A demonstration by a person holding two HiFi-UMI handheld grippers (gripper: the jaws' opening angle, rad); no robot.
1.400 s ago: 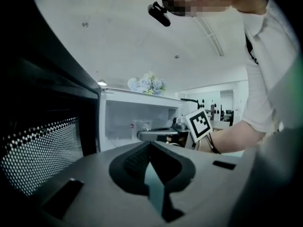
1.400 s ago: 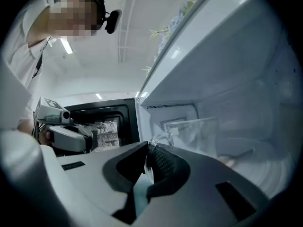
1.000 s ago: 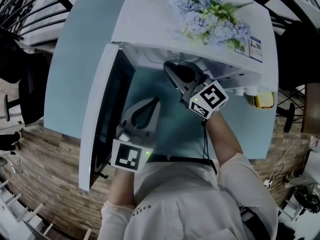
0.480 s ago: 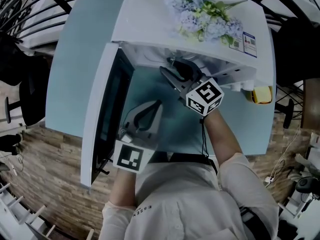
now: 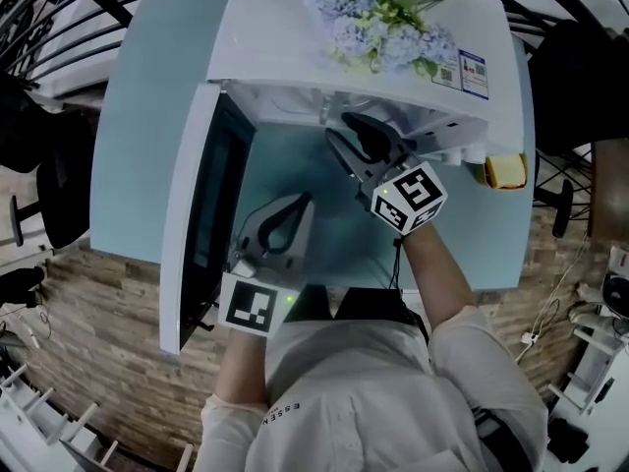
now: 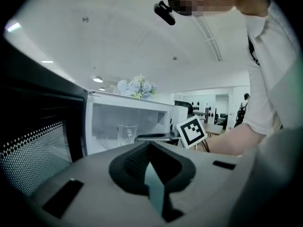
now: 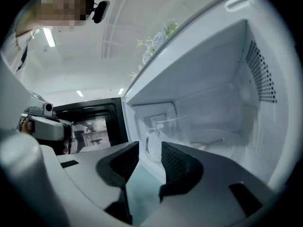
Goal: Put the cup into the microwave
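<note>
A clear glass cup (image 7: 166,135) with a handle stands inside the open white microwave (image 5: 295,47); the left gripper view also shows the cup (image 6: 127,132) on the oven floor. My right gripper (image 5: 346,136) reaches into the oven mouth, and its jaws are opening. In the right gripper view the cup's handle shows through the gap of the right gripper (image 7: 150,148), just beyond the tips, and the pads do not touch it. My left gripper (image 5: 305,203) hovers over the table before the oven, with the jaws of the left gripper (image 6: 150,146) shut on nothing.
The microwave door (image 5: 197,224) hangs wide open at the left, close beside my left gripper. Artificial flowers (image 5: 378,23) lie on the oven's top. A yellow object (image 5: 501,170) sits on the light blue table (image 5: 147,116) right of the oven.
The right gripper's jaws have spread apart and let go of the cup, and the gripper has drawn back a little. The left gripper has hardly moved.
</note>
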